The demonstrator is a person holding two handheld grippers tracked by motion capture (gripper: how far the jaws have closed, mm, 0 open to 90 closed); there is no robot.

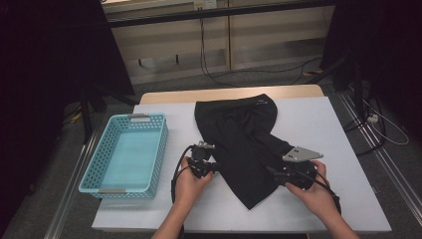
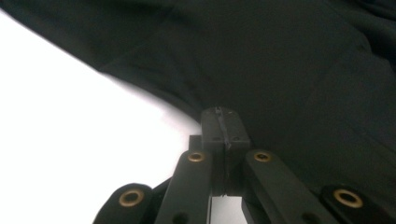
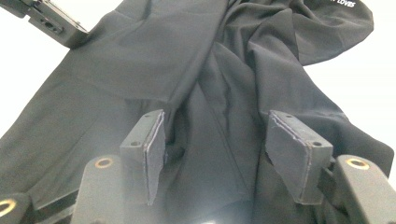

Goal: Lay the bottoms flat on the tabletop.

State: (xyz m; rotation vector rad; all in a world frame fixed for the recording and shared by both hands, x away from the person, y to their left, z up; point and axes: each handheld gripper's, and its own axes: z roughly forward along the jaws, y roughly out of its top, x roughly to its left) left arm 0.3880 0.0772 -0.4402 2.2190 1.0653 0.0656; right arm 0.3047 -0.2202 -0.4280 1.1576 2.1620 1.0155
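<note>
A black garment [image 1: 244,144] lies spread on the white table cover, its waist end far and a leg end near the front edge. My left gripper [image 1: 215,167] is at the garment's left edge, and its jaws are shut with the pads pinched on that edge [image 2: 223,126] of the cloth [image 2: 280,60]. My right gripper [image 1: 274,174] is at the garment's right side. Its jaws stand open [image 3: 217,119] astride a raised fold of the black cloth [image 3: 187,60], pads apart from it. The left gripper [image 3: 51,21] appears at the top left of the right gripper view.
A light blue perforated basket [image 1: 149,119] stands at the left on the table, nothing inside it. White cover [image 1: 318,119] lies bare to the right of the garment. Cables run over the floor beyond the table's far edge.
</note>
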